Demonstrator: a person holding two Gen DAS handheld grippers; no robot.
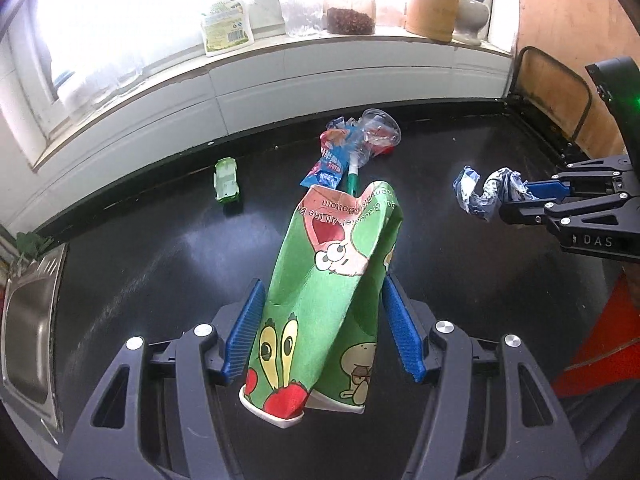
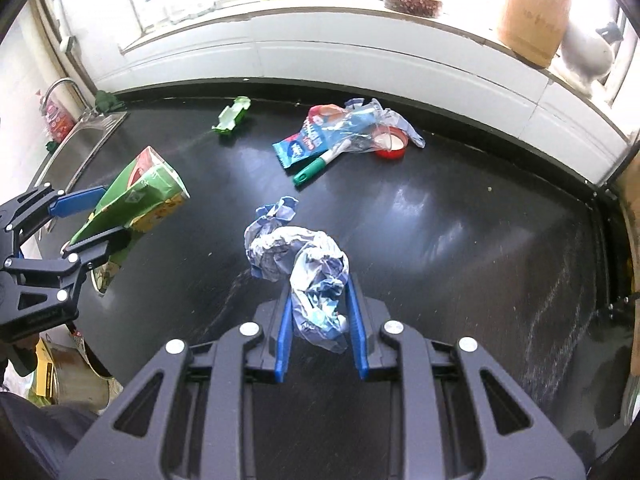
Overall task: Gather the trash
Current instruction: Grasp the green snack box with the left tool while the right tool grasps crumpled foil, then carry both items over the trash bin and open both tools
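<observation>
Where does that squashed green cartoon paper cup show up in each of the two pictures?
Left wrist view: the green paper cup fills the lower middle, pinched between the left gripper pads.
Right wrist view: the cup sits at the left edge, held above the black counter.
Shared landmark: the green-handled brush lying by the blue wrapper.

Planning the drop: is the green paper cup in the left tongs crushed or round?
Crushed: the green paper cup has creased, flattened walls and a pinched mouth.
</observation>
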